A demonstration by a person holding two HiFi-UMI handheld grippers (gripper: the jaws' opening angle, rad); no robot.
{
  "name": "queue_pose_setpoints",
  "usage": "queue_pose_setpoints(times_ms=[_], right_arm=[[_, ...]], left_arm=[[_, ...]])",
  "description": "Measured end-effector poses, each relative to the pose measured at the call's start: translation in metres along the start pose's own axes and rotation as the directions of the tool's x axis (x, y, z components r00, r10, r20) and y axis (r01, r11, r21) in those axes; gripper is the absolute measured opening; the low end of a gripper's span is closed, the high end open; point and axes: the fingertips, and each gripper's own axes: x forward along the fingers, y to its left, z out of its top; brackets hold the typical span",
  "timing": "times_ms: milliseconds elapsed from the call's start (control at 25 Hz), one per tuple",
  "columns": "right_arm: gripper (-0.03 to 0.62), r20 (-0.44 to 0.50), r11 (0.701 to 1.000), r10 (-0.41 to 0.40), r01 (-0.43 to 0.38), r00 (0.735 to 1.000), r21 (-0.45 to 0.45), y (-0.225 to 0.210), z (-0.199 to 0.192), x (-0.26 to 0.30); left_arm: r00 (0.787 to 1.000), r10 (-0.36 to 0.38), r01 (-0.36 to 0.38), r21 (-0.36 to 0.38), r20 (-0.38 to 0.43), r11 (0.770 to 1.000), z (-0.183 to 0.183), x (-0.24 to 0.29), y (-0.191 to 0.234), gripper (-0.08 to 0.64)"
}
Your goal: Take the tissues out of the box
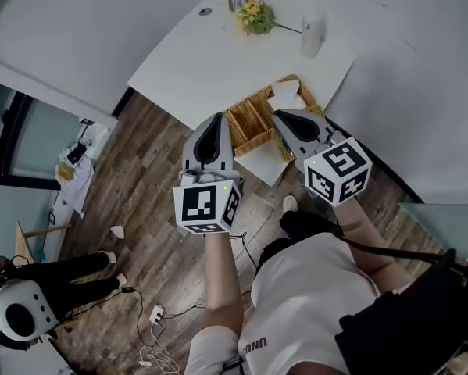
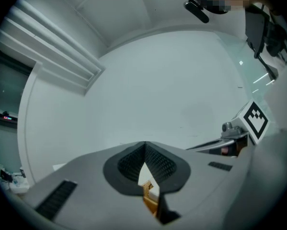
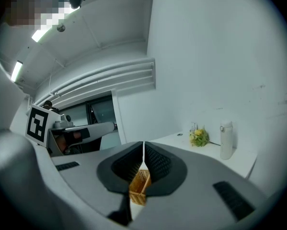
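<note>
White table (image 1: 218,69). Wicker box (image 1: 249,127) at its near corner. Left gripper (image 1: 215,119), right gripper (image 1: 280,117): both clenched, empty, hovering near box. Tissues (image 1: 284,96) at box's far right end. Open right jaws first; pinch top sheet only; lift straight up.

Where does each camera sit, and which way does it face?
Head view: on the person's head, facing steeply down at the white table, wicker box and tissue; shows forearms, left gripper and right gripper.
Left gripper view: on that gripper, facing a bare wall; shows its shut jaws.
Right gripper view: on that gripper, facing flowers and bottle; shows its shut jaws.
Shared: both gripper views see the wicker box and the other gripper.
</note>
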Motion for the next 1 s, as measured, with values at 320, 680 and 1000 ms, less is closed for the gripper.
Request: queue_pose_setpoints(times_ms=[320, 680, 1000], right_arm=[[0.023, -0.039, 0.998, -0.054, 0.053, 0.998, -0.015, -0.027, -0.002, 0.017], [0.023, -0.030, 0.986, -0.167, 0.167, 0.986, 0.013, -0.064, 0.003, 0.031], [0.025, -0.063, 0.942, -0.326, 0.329, 0.943, 0.062, -0.099, 0.005, 0.054]], left_arm=[[1.000, -0.024, 0.023, -0.028, -0.005, 0.999, -0.009, 0.025, 0.023, 0.012], [0.992, -0.127, 0.127, -0.003, -0.023, 0.992, -0.014, 0.067, 0.030, 0.012], [0.959, -0.278, 0.275, -0.058, -0.052, 0.960, -0.024, 0.111, 0.035, 0.012]])
